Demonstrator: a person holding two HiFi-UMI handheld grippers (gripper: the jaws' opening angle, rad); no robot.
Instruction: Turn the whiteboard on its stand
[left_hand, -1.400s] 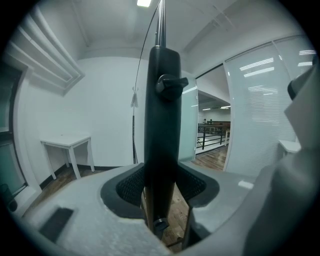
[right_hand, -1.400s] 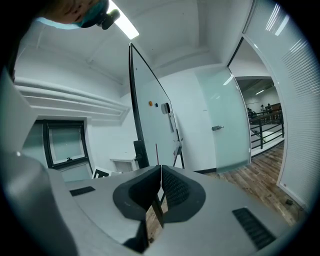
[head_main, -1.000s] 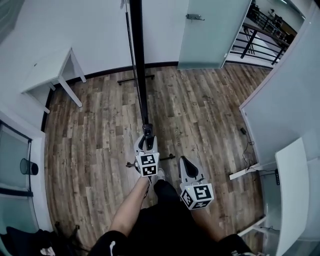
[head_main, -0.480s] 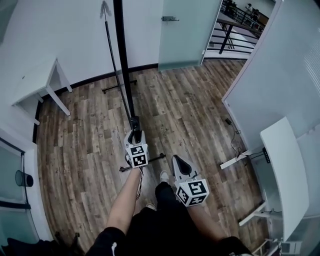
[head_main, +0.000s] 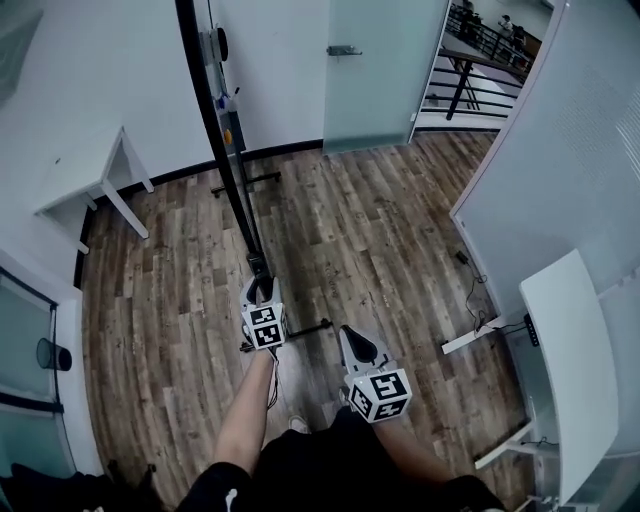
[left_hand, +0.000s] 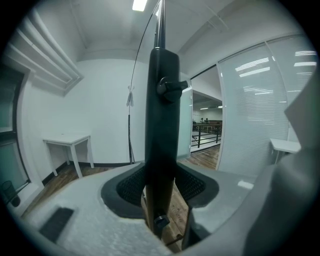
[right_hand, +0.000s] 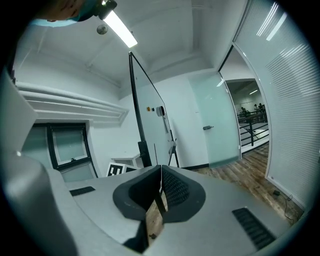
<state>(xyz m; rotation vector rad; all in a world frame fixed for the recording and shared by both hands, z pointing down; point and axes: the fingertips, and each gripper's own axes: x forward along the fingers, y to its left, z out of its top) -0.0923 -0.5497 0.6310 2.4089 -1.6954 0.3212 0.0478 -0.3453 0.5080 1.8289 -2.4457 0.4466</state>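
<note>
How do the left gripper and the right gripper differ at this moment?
The left gripper is closed on the whiteboard's black upright; the right gripper is shut and empty. The left gripper reaches farther forward than the right gripper. Both point forward.

One tall black-framed whiteboard (head_main: 215, 110), seen edge-on. Its stand shows two black floor bars: the far floor bar (head_main: 247, 182) by the wall and the near floor bar (head_main: 305, 328). Two grey hand-held grippers: the left hand-held gripper (head_main: 261, 287) and the right hand-held gripper (head_main: 353, 338). Each bears one cube with black-and-white square markers, so two in all: the left cube (head_main: 265, 327) and the right cube (head_main: 379, 394). Two white rectangular benches: the left bench (head_main: 85, 162) and the right bench (head_main: 565, 345). One frosted glass door (head_main: 385, 95) with one metal handle (head_main: 343, 50). One black metal railing (head_main: 470, 70). One dark round bin (head_main: 52, 353).
</note>
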